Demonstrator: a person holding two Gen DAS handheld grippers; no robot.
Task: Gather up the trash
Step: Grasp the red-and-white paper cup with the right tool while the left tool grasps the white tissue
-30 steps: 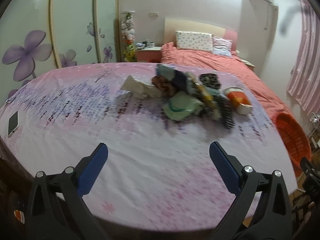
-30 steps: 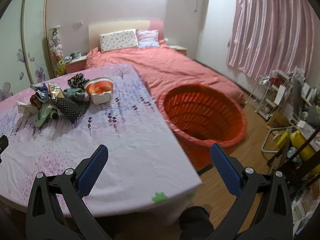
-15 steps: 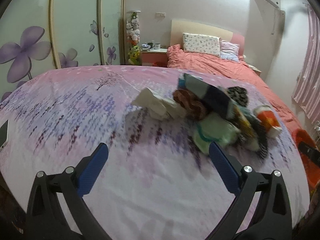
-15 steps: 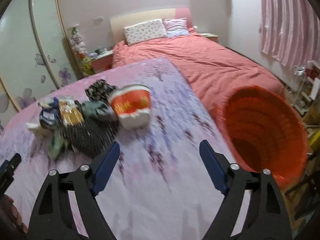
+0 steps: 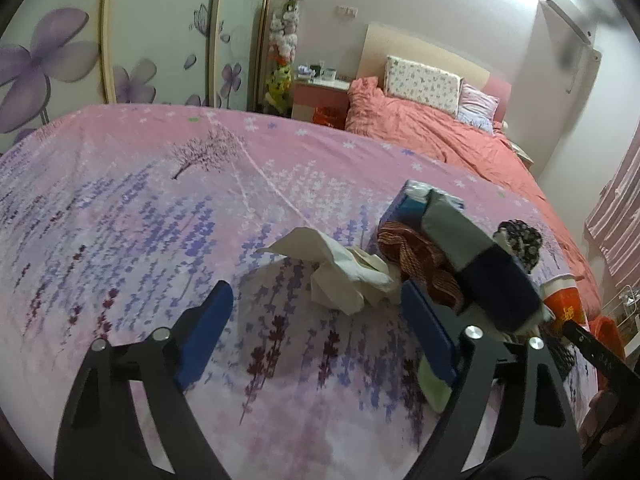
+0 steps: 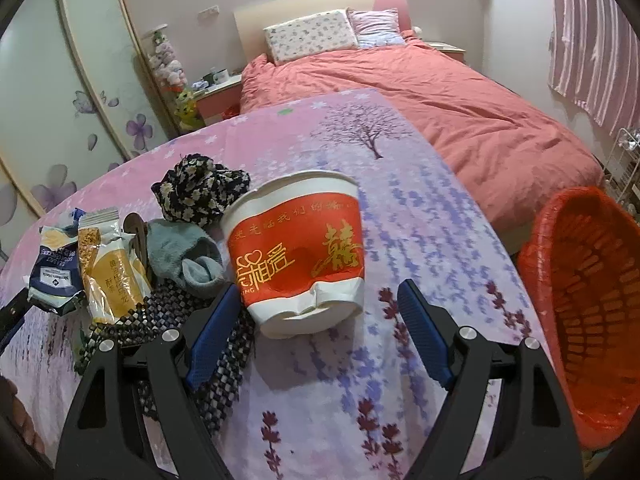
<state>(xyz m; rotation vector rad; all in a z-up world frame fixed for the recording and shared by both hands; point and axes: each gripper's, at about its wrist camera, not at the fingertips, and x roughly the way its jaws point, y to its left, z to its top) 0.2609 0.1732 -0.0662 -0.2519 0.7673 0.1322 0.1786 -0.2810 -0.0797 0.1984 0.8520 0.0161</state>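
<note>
Bed (image 6: 460, 92) with coral duvet and two pillows (image 6: 312, 34) out back, flowery wardrobe (image 5: 52, 48) (purple blooms), striped pink curtain (image 6: 592, 40), nightstand (image 5: 320, 96).

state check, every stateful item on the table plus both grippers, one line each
left gripper: jaws closing, nothing between them, crumpled tissue just ahead
right gripper: open, paper cup's base between the jaws
paper cup: upside down, base dented
yellow snack packet: torn open, flat
red basket: upright, nothing visible inside
</note>
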